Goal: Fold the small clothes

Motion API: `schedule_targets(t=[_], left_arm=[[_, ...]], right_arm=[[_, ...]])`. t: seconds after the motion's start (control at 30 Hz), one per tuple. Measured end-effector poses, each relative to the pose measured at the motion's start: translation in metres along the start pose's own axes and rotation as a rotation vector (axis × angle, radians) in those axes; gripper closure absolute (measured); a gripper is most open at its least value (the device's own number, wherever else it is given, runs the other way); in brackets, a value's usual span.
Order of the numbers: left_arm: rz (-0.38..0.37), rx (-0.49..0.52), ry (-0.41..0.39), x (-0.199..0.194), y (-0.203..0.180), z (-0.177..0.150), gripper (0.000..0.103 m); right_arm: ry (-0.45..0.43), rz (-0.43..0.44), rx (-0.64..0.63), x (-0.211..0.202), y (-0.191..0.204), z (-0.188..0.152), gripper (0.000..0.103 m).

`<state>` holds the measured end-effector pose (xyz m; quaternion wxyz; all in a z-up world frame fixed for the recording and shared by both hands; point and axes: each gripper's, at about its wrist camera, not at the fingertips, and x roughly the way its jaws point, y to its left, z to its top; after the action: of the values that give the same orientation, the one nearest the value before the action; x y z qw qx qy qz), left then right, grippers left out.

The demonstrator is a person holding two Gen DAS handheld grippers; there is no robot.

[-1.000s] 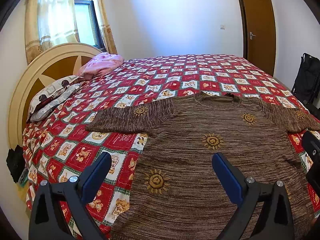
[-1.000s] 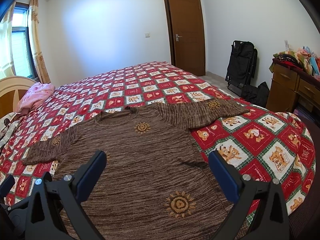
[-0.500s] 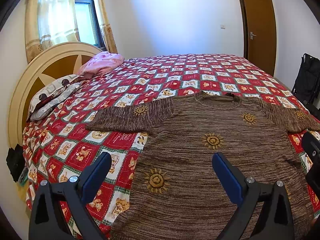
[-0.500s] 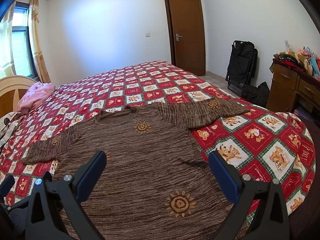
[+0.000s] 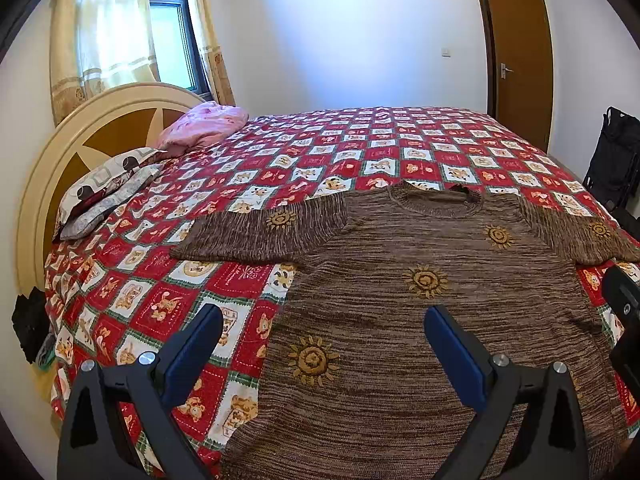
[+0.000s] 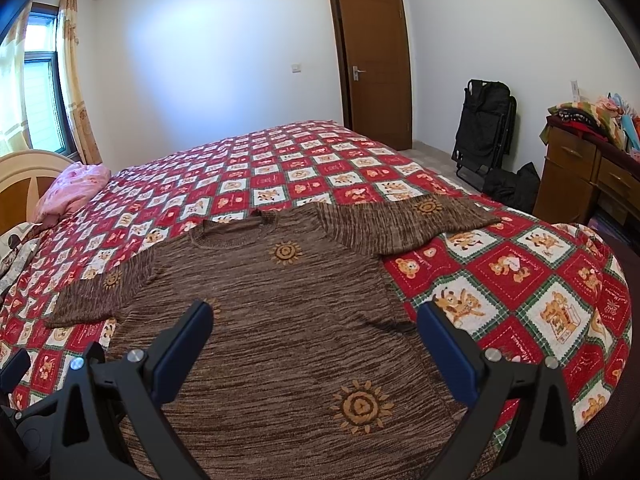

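A brown marled knit sweater (image 5: 420, 312) lies flat, sleeves spread, on the checked quilt (image 5: 360, 152). Left gripper (image 5: 324, 340) and right gripper (image 6: 316, 336) hover spread wide, empty

the left gripper (image 5: 323, 338) hangs with its jaws spread wide, blue pads (image 5: 450, 346) facing each other, nothing between them. the right gripper (image 6: 315, 330) sits the same way, jaws wide apart and empty. both point forward and slightly down, side by side, level with each other.
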<state>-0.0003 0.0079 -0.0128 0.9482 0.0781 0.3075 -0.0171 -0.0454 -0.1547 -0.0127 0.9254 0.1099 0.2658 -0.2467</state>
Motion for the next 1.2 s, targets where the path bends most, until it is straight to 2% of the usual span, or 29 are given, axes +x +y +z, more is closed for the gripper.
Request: schedule_targets(t=[0.47,0.8,0.9,1.03,1.2], left_arm=[[-0.01,-0.005,0.019,0.006,0.0,0.001,0.002],[-0.157,-0.015,0.093,0.029,-0.003,0.003,0.002],[-0.159,-0.001,0.097,0.038,-0.004,0.014,0.002],[-0.151,0.014,0.063,0.045,-0.002,0.043,0.002],[-0.165,0.015,0.024,0.052,0.005,0.096,0.002]], right_arm=[[0.018,0.002,0.002,0.003,0.004,-0.006,0.0],[0.075,0.015,0.021,0.022,-0.008,-0.002,0.0],[0.078,0.01,0.039,0.028,-0.021,0.012,0.0],[0.089,0.025,0.079,0.041,-0.043,0.044,0.0],[0.121,0.02,0.138,0.063,-0.082,0.095,0.016]])
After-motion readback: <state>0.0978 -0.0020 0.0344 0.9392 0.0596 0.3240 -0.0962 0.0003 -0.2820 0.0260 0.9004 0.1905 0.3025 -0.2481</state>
